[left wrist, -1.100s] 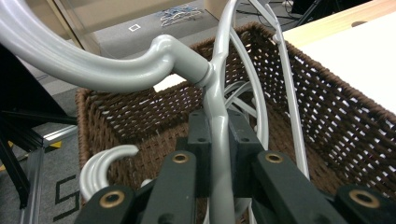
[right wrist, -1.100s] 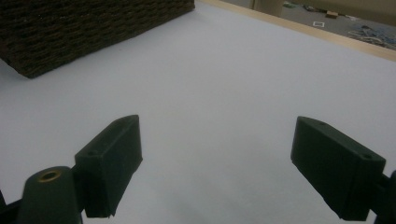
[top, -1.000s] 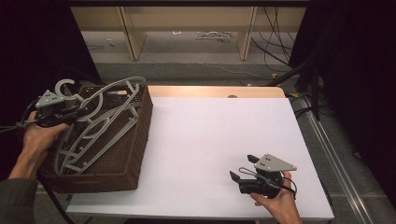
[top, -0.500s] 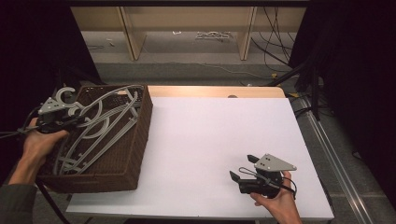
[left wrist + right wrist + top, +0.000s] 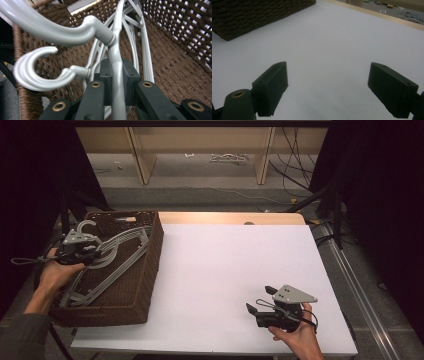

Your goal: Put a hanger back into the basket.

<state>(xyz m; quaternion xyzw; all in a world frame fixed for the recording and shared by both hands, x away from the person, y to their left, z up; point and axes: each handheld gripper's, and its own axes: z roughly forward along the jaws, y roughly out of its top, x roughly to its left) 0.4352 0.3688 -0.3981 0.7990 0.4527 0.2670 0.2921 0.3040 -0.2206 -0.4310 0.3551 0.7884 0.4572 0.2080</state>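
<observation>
Near the table's front right corner the right gripper (image 5: 265, 306) rests low over the bare white table (image 5: 225, 270), jaws spread wide and empty. At the left edge, the left gripper (image 5: 117, 82) has its jaws closed on the neck of a grey plastic coat hanger (image 5: 117, 52), held over others lying in the brown woven wicker basket (image 5: 150, 255). I judge one hanger is being handled at the basket; parting it cleanly from the tangled rest comes next.

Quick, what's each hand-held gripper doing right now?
Left hand-held gripper: shut on a grey hanger in the basket.
Right hand-held gripper: open, holding nothing.
</observation>
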